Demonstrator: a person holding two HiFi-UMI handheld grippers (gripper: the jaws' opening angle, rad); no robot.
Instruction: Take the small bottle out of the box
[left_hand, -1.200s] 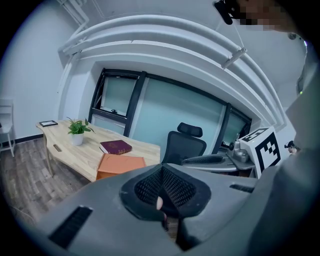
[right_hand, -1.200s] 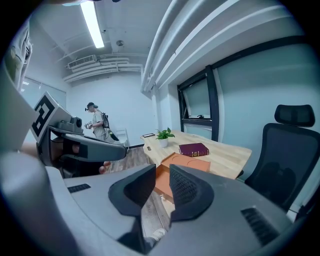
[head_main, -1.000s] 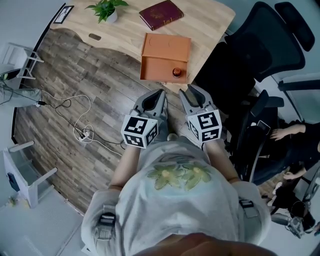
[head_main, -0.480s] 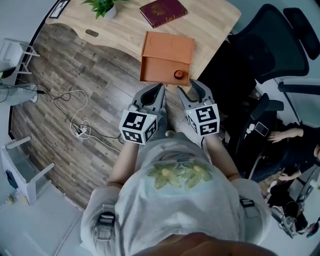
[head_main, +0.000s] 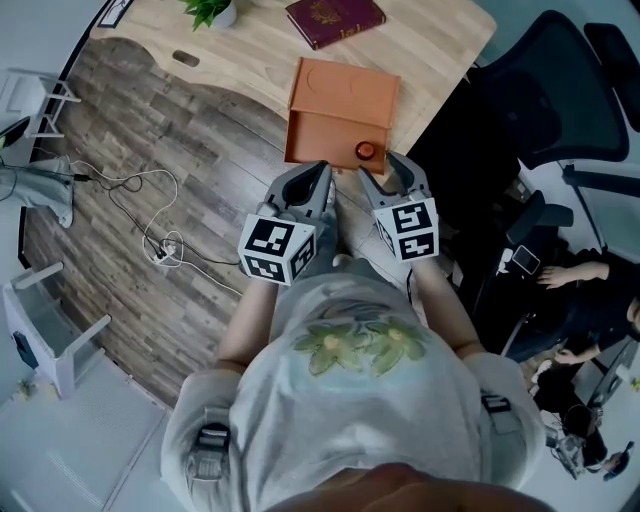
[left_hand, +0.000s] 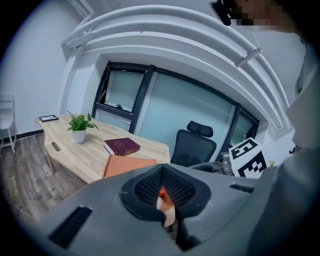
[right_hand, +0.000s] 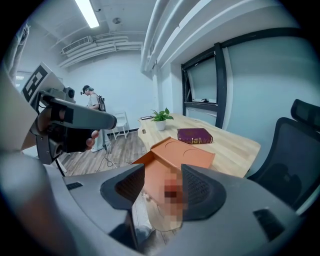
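An orange box (head_main: 345, 100) lies open near the front edge of the wooden desk (head_main: 440, 45). The small bottle (head_main: 366, 151), red-capped, stands in its near right corner. My right gripper (head_main: 384, 172) hovers just short of that corner. Its jaws are opening, with nothing between them. In the right gripper view the box (right_hand: 175, 152) shows past the right gripper (right_hand: 162, 172), and a blurred patch covers the bottle's spot. My left gripper (head_main: 316, 176) is beside it to the left, shut and empty. Seen from the left gripper (left_hand: 161, 167), the box (left_hand: 127, 164) lies ahead.
A dark red book (head_main: 335, 18) and a potted plant (head_main: 212, 10) sit further back on the desk. A black office chair (head_main: 560, 90) stands right of the desk. Cables with a power strip (head_main: 165, 248) lie on the floor at left. A person (right_hand: 92, 100) stands far off.
Both grippers have moved forward toward the box's near edge. The right gripper's jaws have spread wider. The left jaws stay together.
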